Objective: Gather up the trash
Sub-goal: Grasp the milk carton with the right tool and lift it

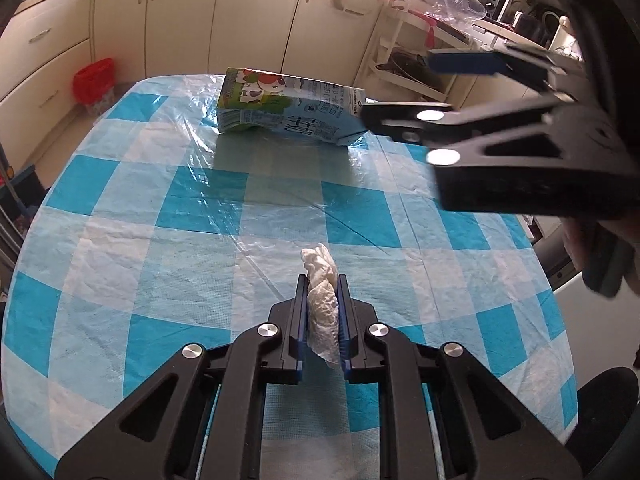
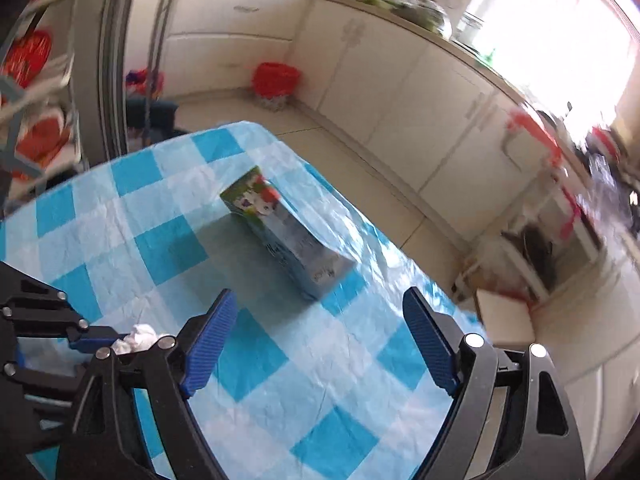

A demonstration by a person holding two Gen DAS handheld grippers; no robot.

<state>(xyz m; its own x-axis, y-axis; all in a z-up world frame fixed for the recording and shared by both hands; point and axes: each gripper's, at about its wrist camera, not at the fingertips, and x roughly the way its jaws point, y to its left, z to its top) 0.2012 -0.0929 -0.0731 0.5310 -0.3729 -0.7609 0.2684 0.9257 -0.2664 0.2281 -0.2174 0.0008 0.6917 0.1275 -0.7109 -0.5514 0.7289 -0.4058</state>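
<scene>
tissue pinched, carton waiting on the checked cloth

the left gripper (image 1: 323, 312) is clamping its jaws on a crumpled white tissue (image 1: 322, 304), which is standing pressed between the blue pads (image 1: 345, 320) just above the blue-and-white checked cloth covering the tabletop (image 1: 120, 240). the tissue is sitting toward the near edge of the tabletop, around its middle. a milk carton (image 1: 288, 108) printed with a cartoon cow is lying on its side near the far edge, well apart from the tissue. the right gripper (image 2: 320, 336) is hanging over the tabletop with its jaws standing wide apart and nothing between them, the carton (image 2: 288, 232) lying beyond its fingertips. in the left wrist view that gripper (image 1: 460, 88) is showing at the right, close to the carton's end. a red bin (image 1: 94, 80) is standing on the floor by the cream cabinets (image 1: 180, 20).
</scene>
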